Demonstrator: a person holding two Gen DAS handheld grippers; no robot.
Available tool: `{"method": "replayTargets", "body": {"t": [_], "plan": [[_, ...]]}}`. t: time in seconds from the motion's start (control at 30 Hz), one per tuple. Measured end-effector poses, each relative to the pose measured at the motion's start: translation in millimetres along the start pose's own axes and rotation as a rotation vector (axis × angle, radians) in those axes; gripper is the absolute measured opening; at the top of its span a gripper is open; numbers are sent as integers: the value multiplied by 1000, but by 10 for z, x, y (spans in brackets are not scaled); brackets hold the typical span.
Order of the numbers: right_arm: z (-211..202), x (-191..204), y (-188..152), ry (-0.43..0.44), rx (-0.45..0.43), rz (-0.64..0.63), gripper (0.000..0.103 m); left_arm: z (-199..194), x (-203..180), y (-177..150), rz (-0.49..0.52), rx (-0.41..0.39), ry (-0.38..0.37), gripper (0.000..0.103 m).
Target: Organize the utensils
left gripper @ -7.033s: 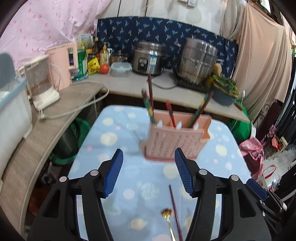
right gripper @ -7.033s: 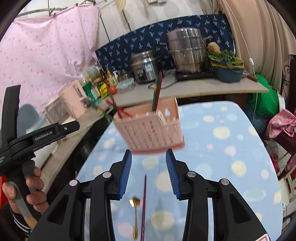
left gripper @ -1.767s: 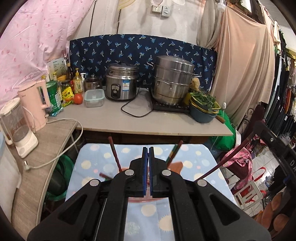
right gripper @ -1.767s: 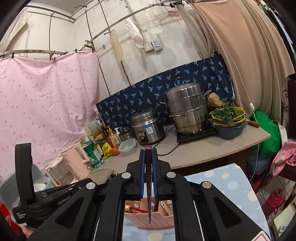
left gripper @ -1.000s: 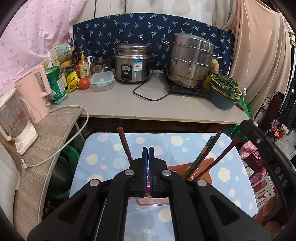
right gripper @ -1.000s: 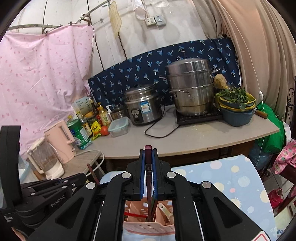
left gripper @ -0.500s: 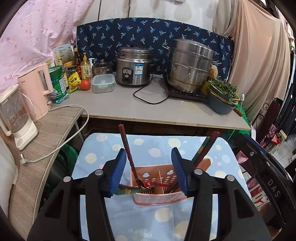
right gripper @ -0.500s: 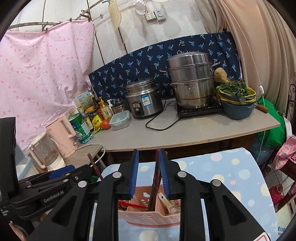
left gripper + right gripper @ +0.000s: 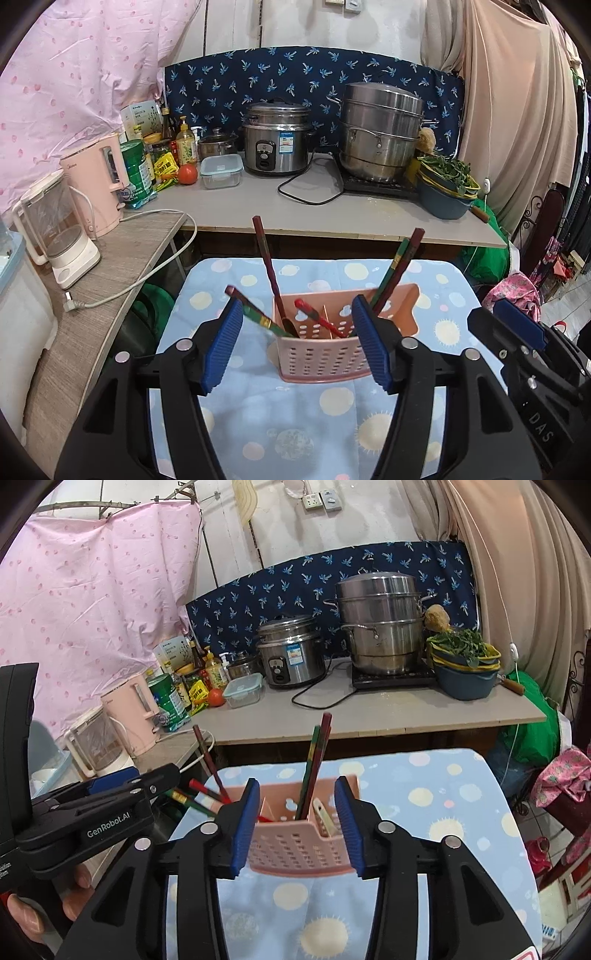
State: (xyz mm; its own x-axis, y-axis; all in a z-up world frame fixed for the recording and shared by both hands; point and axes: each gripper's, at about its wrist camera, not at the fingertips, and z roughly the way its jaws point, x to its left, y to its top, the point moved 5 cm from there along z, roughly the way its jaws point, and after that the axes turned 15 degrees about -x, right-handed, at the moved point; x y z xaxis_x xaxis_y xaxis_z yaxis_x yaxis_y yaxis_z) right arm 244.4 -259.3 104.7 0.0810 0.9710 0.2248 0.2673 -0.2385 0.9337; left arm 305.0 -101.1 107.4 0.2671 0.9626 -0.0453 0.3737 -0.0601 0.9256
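Both grippers parted since a second ago, when each was pinched shut above the basket; chopstick formerly clamped by the right one now standing loose inside. Left gripper point(image 9: 295, 343) opening, blue pads roughly halfway apart, nothing pressed between them, only the pink utensil basket point(image 9: 325, 358) seen beyond the gap. Right gripper point(image 9: 295, 827) likewise opening, somewhat narrower, pads clear of everything, basket point(image 9: 295, 845) framed just past the fingertips. Basket upright near the middle of the blue polka-dot tablecloth point(image 9: 295, 435), toward its far half. Inside it: one dark chopstick point(image 9: 266, 266) leaning left and far, a pair of dark and green chopsticks point(image 9: 399, 266) leaning right, a red-handled utensil point(image 9: 314, 314) lying low across the compartments, another green-and-red stick point(image 9: 255, 314) jutting out over the left rim. From the right wrist view, a pale spoon-like handle point(image 9: 325, 819) in the right compartment; exact kind hard to tell. Beyond the table, a grey counter point(image 9: 332, 214) with a rice cooker point(image 9: 277, 144) and a stacked steel steamer point(image 9: 380, 133). At far left of the right wrist view, a hand point(image 9: 40, 897) wrapped round the left gripper's handle.
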Motion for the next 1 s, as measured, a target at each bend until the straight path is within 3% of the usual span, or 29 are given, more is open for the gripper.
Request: {"method": "replayTargets", "body": {"t": [0.6, 0.77, 1.0], "plan": [[-512, 68, -478, -84, 79, -100, 49, -386, -7, -577, 3, 54, 31, 66], [-588, 98, -592, -94, 96, -131, 52, -464, 4, -736, 2, 65, 46, 73], [-674, 86, -716, -97, 116, -125, 53, -528, 6, -923, 8, 95, 56, 76]]}}
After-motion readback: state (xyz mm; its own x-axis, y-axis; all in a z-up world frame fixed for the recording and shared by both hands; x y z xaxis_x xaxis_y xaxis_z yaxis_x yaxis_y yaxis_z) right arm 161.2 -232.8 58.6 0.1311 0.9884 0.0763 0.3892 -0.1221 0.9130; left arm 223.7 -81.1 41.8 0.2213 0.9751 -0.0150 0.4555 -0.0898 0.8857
